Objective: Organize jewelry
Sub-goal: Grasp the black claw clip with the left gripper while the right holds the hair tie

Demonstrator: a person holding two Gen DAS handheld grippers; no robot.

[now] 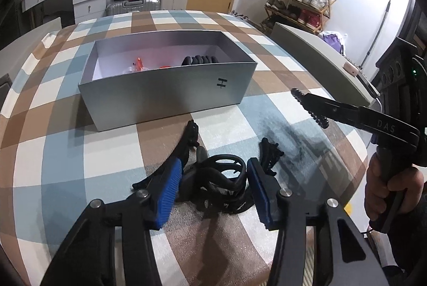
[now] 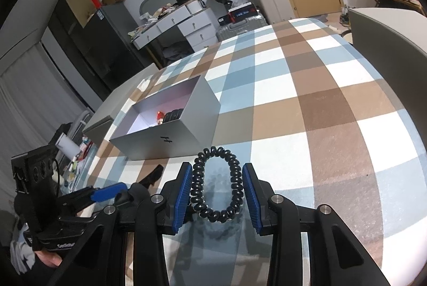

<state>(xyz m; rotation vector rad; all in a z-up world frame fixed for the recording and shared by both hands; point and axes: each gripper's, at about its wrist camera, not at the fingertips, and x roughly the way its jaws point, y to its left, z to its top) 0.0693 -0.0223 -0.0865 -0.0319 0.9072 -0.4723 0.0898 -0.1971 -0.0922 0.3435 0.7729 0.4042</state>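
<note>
The checked tablecloth (image 2: 307, 104) covered the whole table so things lay soft. The silver box (image 1: 170, 99) sat open in the middle, ready for jewelry, with some black and orange pieces already inside. My right gripper (image 2: 217, 188) squeezed a black bead bracelet (image 2: 217, 184) to carry it. My left gripper (image 1: 213, 187) had its jaws around a black tangled band (image 1: 224, 174), pads touching it.

Grey box (image 1: 170, 96): black "H" mark on its near wall. Right gripper (image 1: 309, 110) arm, beside box: raised letters "DAS".
</note>
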